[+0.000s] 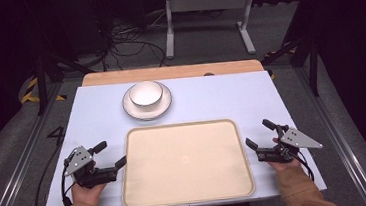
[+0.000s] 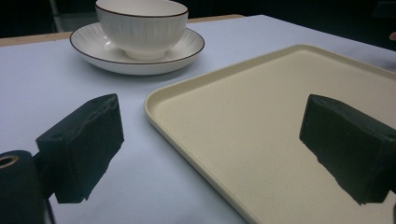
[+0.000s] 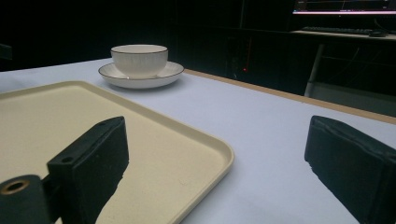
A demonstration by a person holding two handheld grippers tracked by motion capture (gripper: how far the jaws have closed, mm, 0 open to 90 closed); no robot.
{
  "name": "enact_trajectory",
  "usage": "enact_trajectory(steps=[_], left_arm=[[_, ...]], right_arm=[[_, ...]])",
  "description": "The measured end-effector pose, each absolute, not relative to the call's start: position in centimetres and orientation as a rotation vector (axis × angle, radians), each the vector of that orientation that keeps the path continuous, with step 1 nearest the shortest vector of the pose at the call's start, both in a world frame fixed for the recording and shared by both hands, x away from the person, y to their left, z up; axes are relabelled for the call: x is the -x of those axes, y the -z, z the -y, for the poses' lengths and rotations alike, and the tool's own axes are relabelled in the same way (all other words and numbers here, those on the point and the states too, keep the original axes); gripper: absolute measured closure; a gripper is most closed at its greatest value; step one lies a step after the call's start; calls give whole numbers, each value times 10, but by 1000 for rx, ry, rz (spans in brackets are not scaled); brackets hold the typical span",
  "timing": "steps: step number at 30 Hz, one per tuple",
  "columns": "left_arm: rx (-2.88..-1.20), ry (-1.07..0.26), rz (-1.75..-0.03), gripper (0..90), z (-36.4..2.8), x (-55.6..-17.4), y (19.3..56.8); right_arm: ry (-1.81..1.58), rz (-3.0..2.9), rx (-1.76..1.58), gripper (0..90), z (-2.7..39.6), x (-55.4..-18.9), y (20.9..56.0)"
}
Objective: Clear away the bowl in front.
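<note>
A white bowl sits on a white plate at the far middle of the table. Nearer lies a large cream tray, with nothing on it. My left gripper rests just left of the tray, jaws wide open and empty. My right gripper rests just right of the tray, also open and empty. In the left gripper view the bowl and plate lie ahead, the tray to the right. In the right gripper view the bowl stands beyond the tray.
The table has a pale blue-white top with a wooden strip along its far edge. Beyond it are cables on the floor and a white stand's legs. Dark frames stand at both sides.
</note>
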State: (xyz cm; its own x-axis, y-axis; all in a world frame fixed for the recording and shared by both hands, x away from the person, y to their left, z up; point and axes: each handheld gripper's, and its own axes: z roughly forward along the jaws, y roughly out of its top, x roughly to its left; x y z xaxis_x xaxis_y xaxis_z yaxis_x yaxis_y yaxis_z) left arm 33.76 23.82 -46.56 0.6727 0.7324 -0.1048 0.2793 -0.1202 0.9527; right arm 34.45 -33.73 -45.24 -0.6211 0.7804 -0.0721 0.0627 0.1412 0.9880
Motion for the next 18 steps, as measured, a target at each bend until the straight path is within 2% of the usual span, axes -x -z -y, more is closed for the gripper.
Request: enact_trajectory(steps=[18], left_arm=[[-1675,-486,-853,56,-239,-338,457]], right_arm=[[-1530,-1833,-814,71,337,-346,453]])
